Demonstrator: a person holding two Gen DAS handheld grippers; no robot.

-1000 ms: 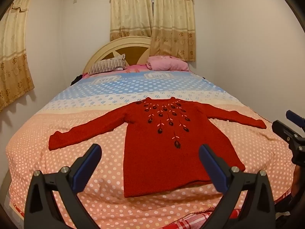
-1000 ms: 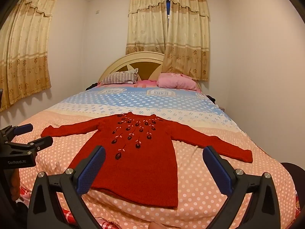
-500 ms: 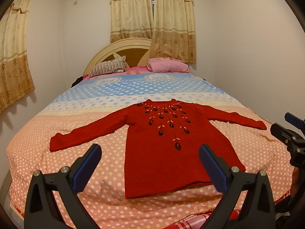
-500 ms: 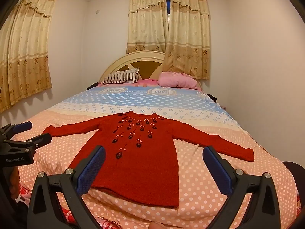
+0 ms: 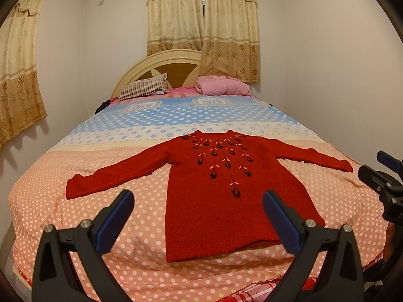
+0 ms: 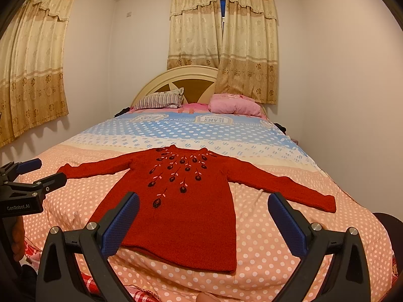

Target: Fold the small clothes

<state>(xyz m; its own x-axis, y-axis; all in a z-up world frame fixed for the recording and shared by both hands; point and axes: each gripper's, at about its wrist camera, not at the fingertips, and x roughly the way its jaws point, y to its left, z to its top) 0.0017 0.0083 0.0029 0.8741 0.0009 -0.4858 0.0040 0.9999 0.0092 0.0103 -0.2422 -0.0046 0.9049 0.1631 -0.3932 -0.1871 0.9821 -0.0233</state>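
Note:
A small red knitted sweater (image 5: pixel 214 196) with dark embroidered flowers lies flat and face up on the bed, both sleeves spread out; it also shows in the right wrist view (image 6: pixel 183 209). My left gripper (image 5: pixel 199 219) is open and empty, held above the near edge of the bed in front of the sweater's hem. My right gripper (image 6: pixel 204 222) is open and empty, also in front of the hem. Each gripper shows at the edge of the other's view: the right gripper (image 5: pixel 380 173) and the left gripper (image 6: pixel 32 176).
The bed (image 5: pixel 75 171) has a polka-dot cover, pink near me and blue farther off. A striped pillow (image 5: pixel 143 89) and a pink pillow (image 5: pixel 221 88) lie by the headboard. Walls close in on both sides. Curtains hang behind and at the left.
Both cameras have tilted up slightly, so the sweater sits a little lower in each view. Both grippers stay open and the sweater has not moved.

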